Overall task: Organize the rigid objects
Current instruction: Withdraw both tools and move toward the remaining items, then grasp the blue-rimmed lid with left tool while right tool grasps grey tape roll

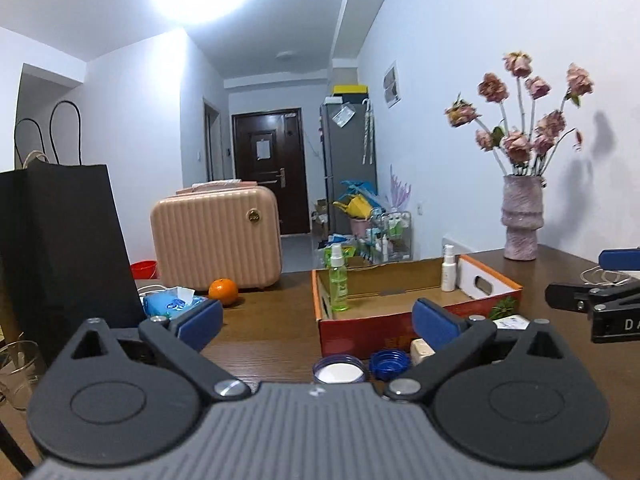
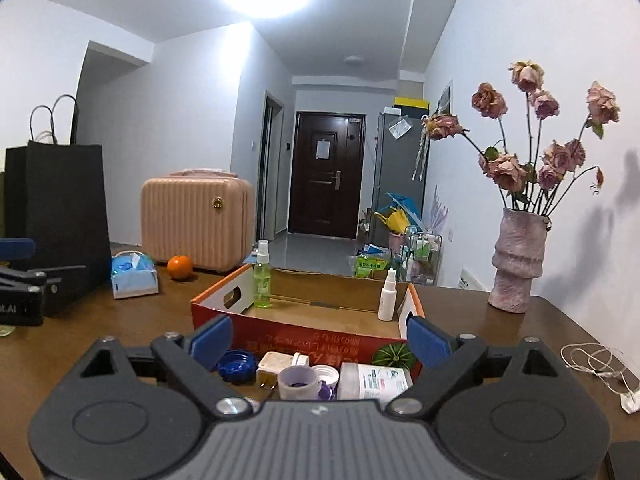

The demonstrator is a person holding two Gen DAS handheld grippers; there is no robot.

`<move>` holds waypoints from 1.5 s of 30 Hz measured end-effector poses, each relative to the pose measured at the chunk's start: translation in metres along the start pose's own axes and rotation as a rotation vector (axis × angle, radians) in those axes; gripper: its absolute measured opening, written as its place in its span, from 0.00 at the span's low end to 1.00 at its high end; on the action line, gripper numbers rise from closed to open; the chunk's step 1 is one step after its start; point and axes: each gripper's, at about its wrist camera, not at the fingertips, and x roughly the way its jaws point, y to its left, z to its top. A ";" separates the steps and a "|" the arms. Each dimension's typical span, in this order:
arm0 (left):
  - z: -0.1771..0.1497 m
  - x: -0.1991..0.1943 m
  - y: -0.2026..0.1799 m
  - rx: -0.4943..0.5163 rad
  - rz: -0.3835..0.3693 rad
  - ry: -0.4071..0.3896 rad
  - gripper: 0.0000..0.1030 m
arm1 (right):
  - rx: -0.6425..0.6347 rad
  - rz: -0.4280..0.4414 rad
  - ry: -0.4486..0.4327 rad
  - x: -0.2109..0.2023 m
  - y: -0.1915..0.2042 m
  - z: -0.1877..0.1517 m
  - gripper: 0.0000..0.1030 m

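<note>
My brown table (image 2: 472, 312) holds a red box (image 2: 304, 330), a pink vase (image 2: 516, 264), an orange (image 2: 179, 267) and a pink case (image 2: 196, 222). A black bag (image 2: 60, 216), tissues (image 2: 134, 276), small caps (image 2: 236, 365) and a white cord (image 2: 596, 364) lie there too.

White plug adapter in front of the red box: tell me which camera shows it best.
The right wrist view. There the white plug adapter lies in full sight between the blue cap and the small lilac jar, its prongs showing. In the left wrist view only a pale corner shows behind one of the left gripper's fingers.
</note>
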 end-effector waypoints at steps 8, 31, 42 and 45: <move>-0.018 -0.060 0.001 -0.054 -0.040 0.031 1.00 | 0.043 -0.037 -0.032 -0.055 0.001 -0.016 1.00; -0.083 -0.040 0.006 -0.056 -0.055 0.269 1.00 | 0.151 -0.009 0.183 -0.067 0.000 -0.100 1.00; -0.074 0.049 0.012 -0.059 -0.054 0.366 1.00 | 0.124 -0.016 0.247 0.009 -0.009 -0.082 1.00; -0.070 0.081 0.015 -0.062 -0.061 0.396 1.00 | 0.112 0.000 0.254 0.032 -0.008 -0.075 0.96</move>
